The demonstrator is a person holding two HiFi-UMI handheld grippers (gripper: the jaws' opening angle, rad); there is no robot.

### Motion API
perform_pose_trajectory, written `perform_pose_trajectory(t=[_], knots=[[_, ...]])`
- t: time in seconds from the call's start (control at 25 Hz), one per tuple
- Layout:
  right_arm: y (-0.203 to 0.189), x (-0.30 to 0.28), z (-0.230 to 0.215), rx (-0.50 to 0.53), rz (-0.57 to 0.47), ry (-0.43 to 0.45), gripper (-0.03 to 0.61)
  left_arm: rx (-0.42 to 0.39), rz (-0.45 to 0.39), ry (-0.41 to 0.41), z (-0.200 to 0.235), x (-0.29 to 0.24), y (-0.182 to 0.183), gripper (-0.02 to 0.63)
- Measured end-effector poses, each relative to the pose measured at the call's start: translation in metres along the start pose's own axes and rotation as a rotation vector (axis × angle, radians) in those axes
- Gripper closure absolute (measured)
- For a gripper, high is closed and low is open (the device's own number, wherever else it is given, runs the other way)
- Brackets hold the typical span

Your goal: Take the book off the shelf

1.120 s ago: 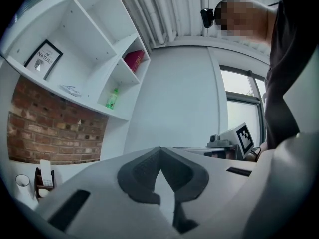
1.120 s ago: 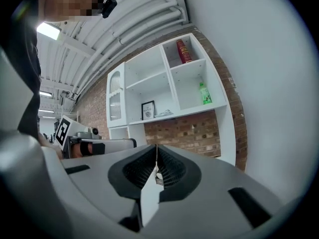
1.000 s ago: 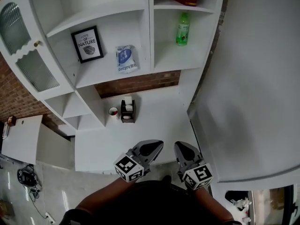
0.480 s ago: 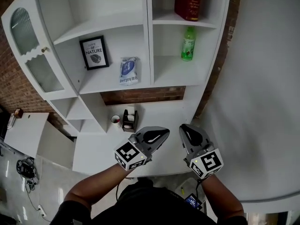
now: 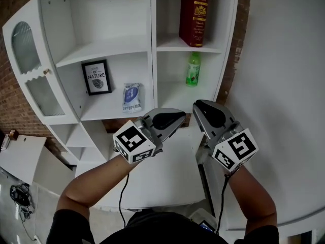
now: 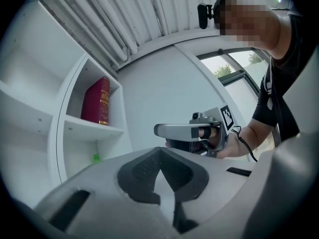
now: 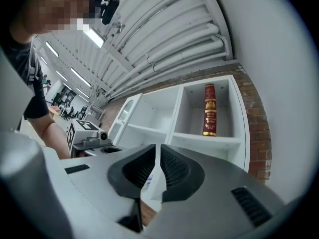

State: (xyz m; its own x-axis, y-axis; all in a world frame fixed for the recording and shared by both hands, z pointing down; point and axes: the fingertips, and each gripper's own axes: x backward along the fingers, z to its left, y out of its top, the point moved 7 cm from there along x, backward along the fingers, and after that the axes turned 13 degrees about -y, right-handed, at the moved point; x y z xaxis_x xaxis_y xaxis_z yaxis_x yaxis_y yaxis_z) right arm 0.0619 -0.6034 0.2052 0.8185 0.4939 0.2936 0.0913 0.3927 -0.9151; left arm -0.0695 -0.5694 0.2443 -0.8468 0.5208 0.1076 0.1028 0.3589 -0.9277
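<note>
A dark red book [image 5: 194,14] with gold lettering stands upright in the top right compartment of the white shelf unit [image 5: 152,44]. Both grippers hang in front of the shelf, below the book and apart from it. My left gripper [image 5: 179,118] is shut with nothing in it. My right gripper [image 5: 199,107] is also shut and empty, roughly under the book's compartment. The right gripper view shows the book [image 7: 209,109] above its jaws [image 7: 157,169]. In the left gripper view the book [image 6: 96,101] is at upper left, beyond the closed jaws [image 6: 159,176].
A green bottle [image 5: 192,70] stands on the shelf under the book. A framed picture [image 5: 96,77] and a blue packet [image 5: 132,98] sit in the compartment to the left. A glass-fronted cabinet door [image 5: 31,70] curves at far left. A white wall [image 5: 284,60] bounds the right side.
Both grippers have risen from low over the counter to the height of the lower shelves. The view has tilted up, so the whole book shows now.
</note>
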Motion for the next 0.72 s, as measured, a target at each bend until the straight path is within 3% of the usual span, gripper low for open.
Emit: perform_pose_trajectory(t=[0.2, 0.36, 0.52, 0.72], knots=[[0.056, -0.039, -0.030, 0.049, -0.056, -0.035, 0.551, -0.085, 0.000, -0.004, 0.045, -0.013, 0.054, 0.606], [0.087, -0.075, -0.061, 0.059, -0.052, -0.086, 0.484, -0.090, -0.034, 0.000, 0.078, -0.025, 0.090, 0.606], [0.105, -0.111, -0.097, -0.031, -0.010, -0.164, 0.400, -0.077, -0.076, 0.023, 0.107, -0.031, 0.122, 0.606], [0.110, -0.152, -0.131, -0.076, 0.067, -0.233, 0.328, -0.117, -0.029, 0.027, 0.143, -0.036, 0.140, 0.606]])
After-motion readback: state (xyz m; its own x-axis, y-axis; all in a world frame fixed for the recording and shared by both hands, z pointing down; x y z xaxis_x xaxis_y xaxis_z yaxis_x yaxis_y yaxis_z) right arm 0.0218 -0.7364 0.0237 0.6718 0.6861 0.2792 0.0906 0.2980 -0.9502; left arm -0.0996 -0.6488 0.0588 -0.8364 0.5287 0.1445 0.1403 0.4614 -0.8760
